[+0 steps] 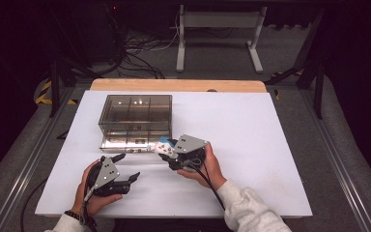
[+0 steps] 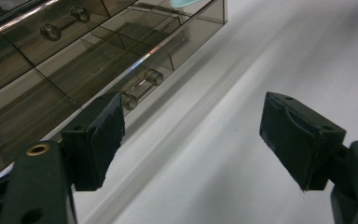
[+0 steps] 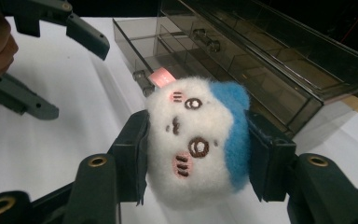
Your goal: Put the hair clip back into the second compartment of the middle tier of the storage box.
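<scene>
Plush toy (image 3: pixel 205 140), fluffy white-and-blue, squeezed between right tool's (image 3: pixel 196 156) black pads.

Apparently empty jaws beside drawer box (image 2: pixel 98 60)

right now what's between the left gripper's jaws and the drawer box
Nothing: the left gripper has open jaws with bare white table between them and the smoky drawer box, as the left gripper view shows.
</scene>
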The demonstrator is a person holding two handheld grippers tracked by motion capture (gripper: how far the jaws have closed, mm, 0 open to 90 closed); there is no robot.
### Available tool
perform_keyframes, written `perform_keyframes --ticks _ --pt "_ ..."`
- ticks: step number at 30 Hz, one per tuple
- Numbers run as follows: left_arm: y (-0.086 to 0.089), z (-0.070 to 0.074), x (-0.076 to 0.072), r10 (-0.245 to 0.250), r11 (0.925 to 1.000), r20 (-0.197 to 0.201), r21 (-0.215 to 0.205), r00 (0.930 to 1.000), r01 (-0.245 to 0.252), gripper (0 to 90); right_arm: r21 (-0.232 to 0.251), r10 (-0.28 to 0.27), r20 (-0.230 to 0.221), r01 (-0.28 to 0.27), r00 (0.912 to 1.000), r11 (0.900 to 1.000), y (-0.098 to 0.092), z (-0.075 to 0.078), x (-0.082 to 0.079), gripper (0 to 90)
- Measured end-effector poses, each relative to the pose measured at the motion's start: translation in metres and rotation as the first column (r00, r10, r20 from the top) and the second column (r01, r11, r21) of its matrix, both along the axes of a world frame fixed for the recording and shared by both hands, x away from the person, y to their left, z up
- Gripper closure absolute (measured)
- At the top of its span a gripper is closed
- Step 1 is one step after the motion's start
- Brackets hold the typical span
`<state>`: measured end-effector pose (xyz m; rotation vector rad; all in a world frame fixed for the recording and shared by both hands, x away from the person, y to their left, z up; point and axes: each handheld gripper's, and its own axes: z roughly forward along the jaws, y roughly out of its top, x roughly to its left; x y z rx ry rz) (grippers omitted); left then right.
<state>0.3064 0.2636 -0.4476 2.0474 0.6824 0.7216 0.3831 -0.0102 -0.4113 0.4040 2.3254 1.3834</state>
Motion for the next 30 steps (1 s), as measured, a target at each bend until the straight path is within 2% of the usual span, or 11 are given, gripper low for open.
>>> perform_keyframes --ticks 4,7,11,13,14,22,23,30 --pt "0.0 0.0 0.001 -0.001 1.0 -0.004 0.0 1.0 0.001 23.8 0.022 0.002 -0.016 -0.001 0.9999 1.0 0.01 0.001 0.008 47.0" --pt "-0.001 -0.001 0.001 0.0 1.0 -0.003 -0.004 1.0 0.0 24.3 0.015 -0.007 -0.016 0.007 0.9998 1.0 0.019 0.002 0.015 46.8" --pt "-0.001 -0.001 0.002 0.003 1.0 -0.004 -0.009 1.0 -0.004 25.8 0.029 -0.025 -0.034 0.026 0.9991 0.999 0.029 0.002 0.024 46.6" --pt "-0.001 0.0 0.002 -0.001 1.0 0.003 -0.003 1.0 0.001 28.2 0.023 -0.022 -0.031 0.022 0.9993 0.999 0.036 0.002 0.026 46.3" --pt "-0.001 0.0 0.002 0.001 0.9999 0.001 -0.013 1.0 -0.001 30.1 0.018 -0.021 -0.027 0.021 0.9994 1.0 0.039 0.002 0.027 46.2" --pt "0.0 -0.001 0.003 0.02 0.9997 -0.012 -0.012 0.9997 -0.02 40.1 -0.002 -0.013 -0.033 0.013 0.9994 1.0 0.059 0.002 0.032 45.3" --pt "0.0 -0.001 0.004 0.021 0.9997 -0.016 -0.01 0.9997 -0.021 44.6 -0.007 -0.012 -0.03 0.012 0.9995 1.0 0.062 0.001 0.033 45.2" --pt "0.0 -0.002 0.005 0.025 0.9996 -0.03 -0.015 0.9992 -0.025 48.0 -0.026 -0.014 -0.029 0.014 0.9995 1.0 0.072 -0.001 0.036 44.2"
